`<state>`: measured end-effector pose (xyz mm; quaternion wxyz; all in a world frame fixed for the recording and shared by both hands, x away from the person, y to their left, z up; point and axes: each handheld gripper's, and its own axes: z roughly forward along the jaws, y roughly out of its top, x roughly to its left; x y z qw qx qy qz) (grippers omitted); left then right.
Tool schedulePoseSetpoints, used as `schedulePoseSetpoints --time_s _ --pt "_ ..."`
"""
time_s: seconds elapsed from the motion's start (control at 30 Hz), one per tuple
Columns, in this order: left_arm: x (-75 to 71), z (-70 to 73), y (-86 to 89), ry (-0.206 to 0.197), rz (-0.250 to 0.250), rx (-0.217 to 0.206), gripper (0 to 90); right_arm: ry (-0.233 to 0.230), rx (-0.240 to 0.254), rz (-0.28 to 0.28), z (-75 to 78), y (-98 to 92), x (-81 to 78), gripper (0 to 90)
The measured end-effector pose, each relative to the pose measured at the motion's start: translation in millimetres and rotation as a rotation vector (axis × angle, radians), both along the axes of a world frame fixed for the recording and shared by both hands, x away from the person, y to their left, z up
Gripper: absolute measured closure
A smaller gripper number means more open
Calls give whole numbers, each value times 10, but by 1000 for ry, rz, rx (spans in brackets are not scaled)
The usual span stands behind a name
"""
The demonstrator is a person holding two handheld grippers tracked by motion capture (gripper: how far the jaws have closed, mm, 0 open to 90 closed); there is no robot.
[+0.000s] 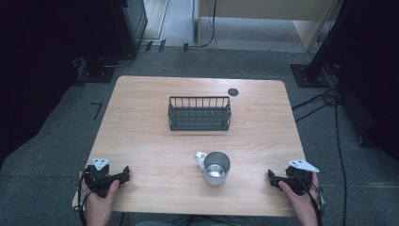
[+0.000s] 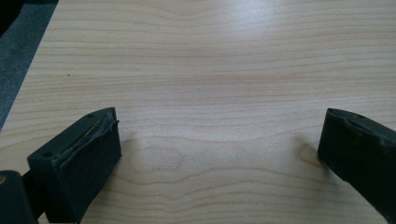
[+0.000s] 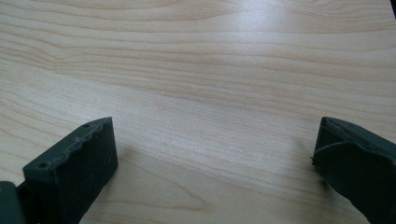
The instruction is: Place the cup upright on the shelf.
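Note:
A steel mug (image 1: 215,167) with a white handle stands upright near the table's front edge, its handle turned to the left. A dark wire basket (image 1: 199,113) sits behind it in the middle of the table. My left gripper (image 1: 123,173) rests at the front left corner, held by a hand, well to the left of the mug. In the left gripper view its jaws stand wide apart over bare wood, and the left gripper (image 2: 219,135) is open. My right gripper (image 1: 273,177) rests at the front right corner, and the right gripper (image 3: 215,140) is open with nothing between its jaws.
The light wooden table (image 1: 141,122) has a small dark round disc (image 1: 233,92) near its back edge. Grey carpet surrounds it, with cables (image 1: 324,101) and stand bases on the floor at the right and back left.

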<state>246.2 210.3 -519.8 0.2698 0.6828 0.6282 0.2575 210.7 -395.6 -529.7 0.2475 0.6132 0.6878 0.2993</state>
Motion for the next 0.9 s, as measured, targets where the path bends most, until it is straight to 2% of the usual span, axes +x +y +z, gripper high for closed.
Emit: schedulePoseSetpoints --time_s 0.1,0.17,0.2,0.4,0.67,0.77,0.83,0.9 --pt "0 0 1 0 0 -1 0 0 1 -10 2 7 -9 6" --pt "0 0 0 0 0 -1 0 -8 4 -23 16 25 -35 75" --pt "0 0 0 0 0 0 0 -31 4 -34 30 46 -61 114" --pt "0 0 0 0 0 0 0 -86 78 1 182 164 -143 124" --pt "0 1 0 0 0 0 0 -125 113 102 436 381 -232 120" --pt "0 0 0 0 0 0 0 -136 121 152 517 495 -261 48" --pt "0 0 0 0 0 0 0 -131 145 187 577 590 -267 25" --pt "0 0 0 0 0 0 0 -140 150 222 643 696 -270 21"
